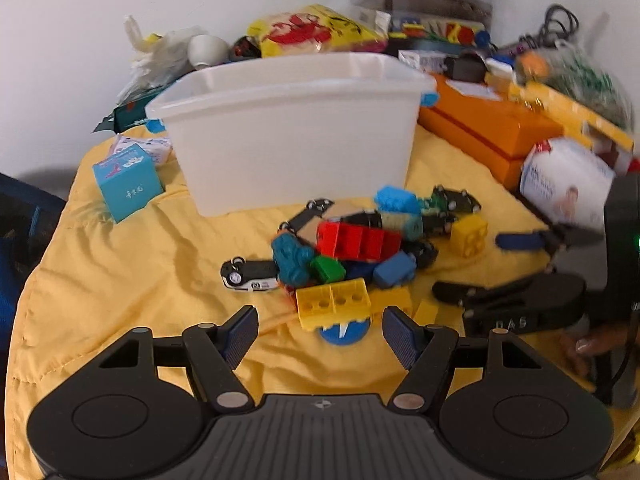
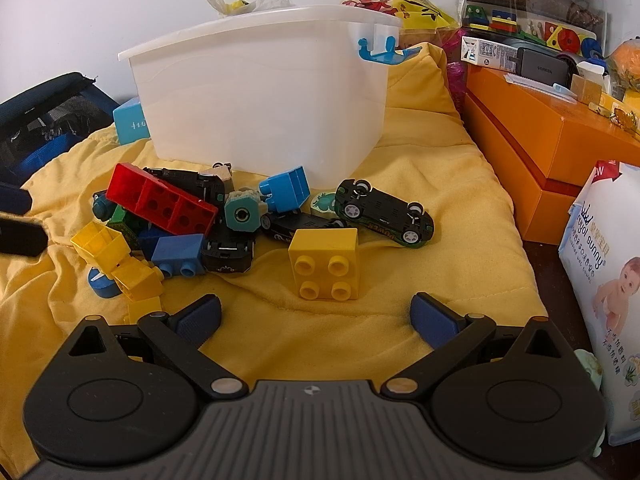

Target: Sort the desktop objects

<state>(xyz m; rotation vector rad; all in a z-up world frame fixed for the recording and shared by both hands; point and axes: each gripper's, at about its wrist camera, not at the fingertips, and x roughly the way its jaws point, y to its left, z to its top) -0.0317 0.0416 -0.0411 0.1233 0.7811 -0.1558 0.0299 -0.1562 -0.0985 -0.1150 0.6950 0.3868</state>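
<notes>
Yellow quilted cloth covers the bench, creased and soft. A translucent white plastic bin stands at twelve o'clock with a blue clip on its rim. In front of it lies a heap of studded toy bricks and toy cars. A long red brick lies tilted, its long axis running from ten to four o'clock. A square yellow brick lies on its side apart from the heap, its four studs facing the right gripper, whose jaws are wide open and hold nothing. A dark green car lies upside down, long axis ten to four, its side lettered "POWER". At three o'clock a wipes pack reads "sunny", near stacked orange boxes. The left gripper has its jaws wide open, empty, just short of a double yellow brick.
</notes>
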